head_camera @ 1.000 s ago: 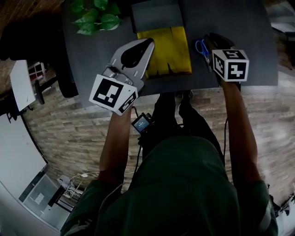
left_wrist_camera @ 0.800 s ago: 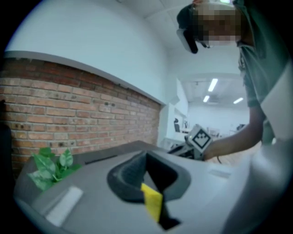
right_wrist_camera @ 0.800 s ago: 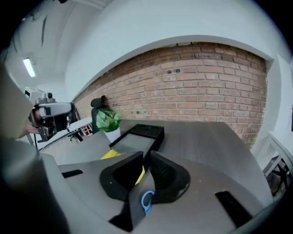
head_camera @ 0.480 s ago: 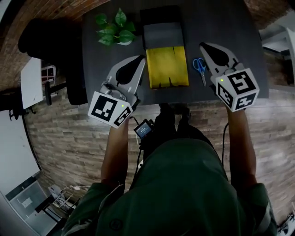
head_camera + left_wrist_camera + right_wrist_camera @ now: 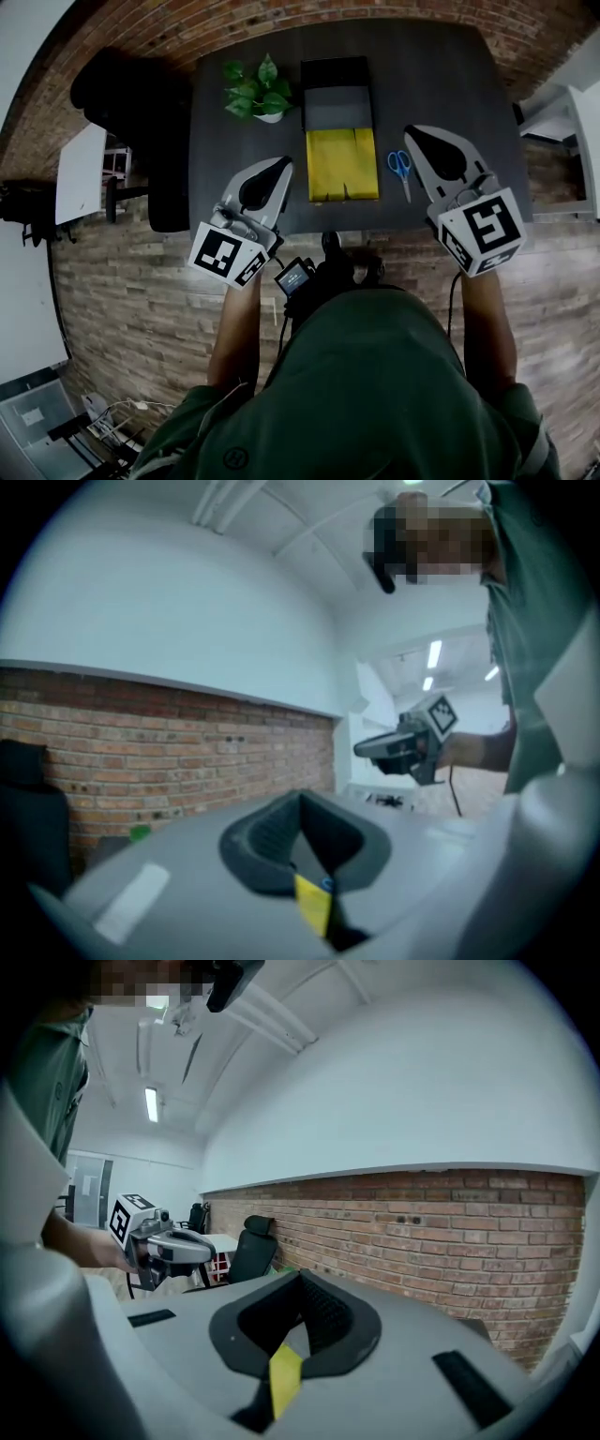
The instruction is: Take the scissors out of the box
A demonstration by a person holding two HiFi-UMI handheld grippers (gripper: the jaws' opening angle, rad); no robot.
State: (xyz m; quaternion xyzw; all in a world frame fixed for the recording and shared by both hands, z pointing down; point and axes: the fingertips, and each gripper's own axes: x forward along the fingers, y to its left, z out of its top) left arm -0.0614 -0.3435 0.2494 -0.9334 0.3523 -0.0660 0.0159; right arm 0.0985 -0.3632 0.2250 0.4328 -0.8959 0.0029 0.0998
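Blue-handled scissors (image 5: pixel 400 167) lie flat on the dark table (image 5: pixel 441 84), just right of the box (image 5: pixel 343 164). The box has a yellow inside and stands with its dark lid (image 5: pixel 336 86) folded back. My left gripper (image 5: pixel 284 164) is held over the table's front edge, left of the box, shut and empty. Over the front edge just right of the scissors, my right gripper (image 5: pixel 410 131) is also shut and holds nothing. In the left gripper view the jaws (image 5: pixel 300 801) meet, and in the right gripper view (image 5: pixel 302 1281) they meet too; both views look at a brick wall.
A potted green plant (image 5: pixel 258 89) stands on the table left of the lid. A black office chair (image 5: pixel 122 94) and a white desk (image 5: pixel 80 173) are off the table's left side. Brick wall runs behind the table.
Both grippers have drawn back toward the person and risen. The right gripper moved away from the scissors, which stayed on the table. The head view now takes in the whole table.
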